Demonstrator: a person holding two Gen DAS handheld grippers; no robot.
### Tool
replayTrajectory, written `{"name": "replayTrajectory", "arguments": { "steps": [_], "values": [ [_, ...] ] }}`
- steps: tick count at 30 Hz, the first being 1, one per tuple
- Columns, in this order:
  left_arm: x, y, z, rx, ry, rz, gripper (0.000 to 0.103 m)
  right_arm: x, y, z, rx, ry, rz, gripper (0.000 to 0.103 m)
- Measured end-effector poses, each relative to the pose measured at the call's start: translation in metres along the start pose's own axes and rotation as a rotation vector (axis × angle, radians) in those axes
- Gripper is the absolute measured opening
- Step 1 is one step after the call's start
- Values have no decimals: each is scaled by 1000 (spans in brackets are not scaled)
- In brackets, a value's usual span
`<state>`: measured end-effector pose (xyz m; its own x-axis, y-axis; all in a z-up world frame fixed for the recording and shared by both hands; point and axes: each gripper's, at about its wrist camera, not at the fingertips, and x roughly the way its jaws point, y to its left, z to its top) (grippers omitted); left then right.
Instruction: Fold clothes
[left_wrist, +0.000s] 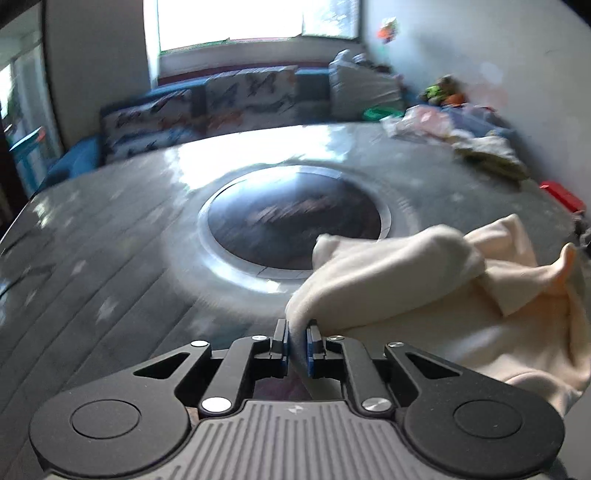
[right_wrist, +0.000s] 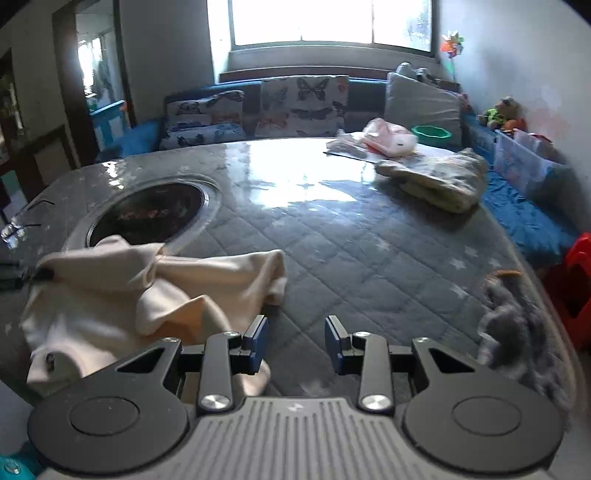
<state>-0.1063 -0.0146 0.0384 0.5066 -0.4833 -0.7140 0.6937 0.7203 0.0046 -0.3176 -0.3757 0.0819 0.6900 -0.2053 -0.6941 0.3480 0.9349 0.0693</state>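
A crumpled cream garment (left_wrist: 424, 280) lies on the grey quilted table cover (left_wrist: 110, 266). My left gripper (left_wrist: 296, 332) is shut on an edge of it, the cloth pinched between the blue pads. In the right wrist view the same cream garment (right_wrist: 122, 291) lies bunched at the left. My right gripper (right_wrist: 296, 332) is open and empty, just right of the garment's near edge, above the quilted cover (right_wrist: 369, 258). The left gripper's tip shows as a dark spot at the garment's far left (right_wrist: 43, 274).
A round dark inset (right_wrist: 147, 214) sits in the table's left part. Folded clothes (right_wrist: 436, 177) and pink items (right_wrist: 384, 142) lie at the far right. A grey garment (right_wrist: 517, 332) lies at the right edge. A sofa with butterfly cushions (right_wrist: 303, 103) stands behind.
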Motion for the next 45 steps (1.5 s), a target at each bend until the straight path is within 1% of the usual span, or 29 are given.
{"name": "replayTrajectory", "arguments": {
  "steps": [1, 2, 3, 4, 5, 6, 7, 11, 12, 14, 15, 16, 17, 18, 19, 21, 22, 24, 25, 28, 30, 34, 38, 39, 40, 41, 43, 44, 45],
  "values": [
    [-2, 6, -3, -10, 12, 6, 15, 1, 0, 3, 7, -6, 12, 34],
    [-4, 12, -5, -16, 19, 12, 22, 6, 2, 6, 12, -9, 30, 34],
    [-6, 17, -7, -17, 22, 18, 34, 12, 4, 11, 16, -9, 54, 34],
    [-8, 21, -7, -15, 24, 26, 40, 18, 6, 14, 17, -9, 72, 34],
    [-10, 25, -8, -14, 25, 33, 49, 24, 8, 19, 15, -10, 85, 34],
    [-11, 29, -8, -17, 30, 29, 56, 32, 11, 24, 11, -12, 98, 34],
    [-12, 33, -9, -22, 36, 19, 60, 38, 12, 28, 12, -10, 111, 34],
    [-12, 43, -5, -31, 58, -8, 64, 60, 11, 42, 45, 10, 150, 34],
    [-12, 43, -2, -29, 56, -15, 67, 64, 11, 44, 52, 12, 153, 34],
    [-12, 42, 3, -23, 46, -26, 67, 72, 8, 48, 74, 22, 168, 34],
    [-14, 42, 6, -15, 37, -49, 68, 76, 7, 49, 87, 27, 176, 34],
    [-16, 43, 8, -4, 26, -80, 71, 80, 6, 51, 99, 33, 184, 34],
    [-18, 42, 9, 13, 18, -106, 79, 83, 5, 52, 108, 36, 190, 34],
    [-21, 41, 8, 31, 10, -111, 83, 85, 5, 52, 113, 39, 194, 34],
    [-21, 42, 8, 44, 9, -94, 83, 87, 5, 53, 119, 41, 199, 34],
    [-20, 45, 8, 42, 15, -61, 80, 91, 4, 53, 128, 47, 207, 34],
    [-18, 50, 10, 8, 22, -60, 78, 93, 4, 53, 134, 51, 210, 34],
    [-13, 54, 17, -48, 26, -91, 62, 98, 4, 54, 144, 59, 213, 34],
    [-11, 53, 22, -60, 20, -106, 60, 101, 5, 54, 145, 62, 214, 34],
    [1, 44, 38, -70, 1, -134, 59, 108, 7, 55, 146, 71, 215, 34],
    [17, 40, 49, -85, 6, -137, 60, 112, 9, 55, 149, 79, 217, 34],
    [52, 30, 69, -96, 55, -163, 63, 117, 8, 56, 167, 95, 227, 34],
    [82, 19, 76, -84, 109, -156, 59, 123, 9, 57, 178, 108, 242, 34],
    [87, 17, 76, -85, 121, -155, 48, 125, 10, 58, 178, 110, 244, 34],
    [91, 16, 75, -85, 129, -161, 43, 126, 11, 58, 177, 110, 245, 34],
    [94, 15, 75, -86, 135, -170, 33, 127, 11, 59, 175, 111, 247, 33],
    [96, 13, 73, -81, 132, -166, 24, 130, 13, 60, 173, 117, 249, 31],
    [96, 12, 73, -75, 125, -157, 18, 131, 14, 60, 172, 121, 250, 25],
    [96, 12, 72, -78, 117, -154, 13, 133, 15, 60, 173, 124, 249, 22]
  ]
}}
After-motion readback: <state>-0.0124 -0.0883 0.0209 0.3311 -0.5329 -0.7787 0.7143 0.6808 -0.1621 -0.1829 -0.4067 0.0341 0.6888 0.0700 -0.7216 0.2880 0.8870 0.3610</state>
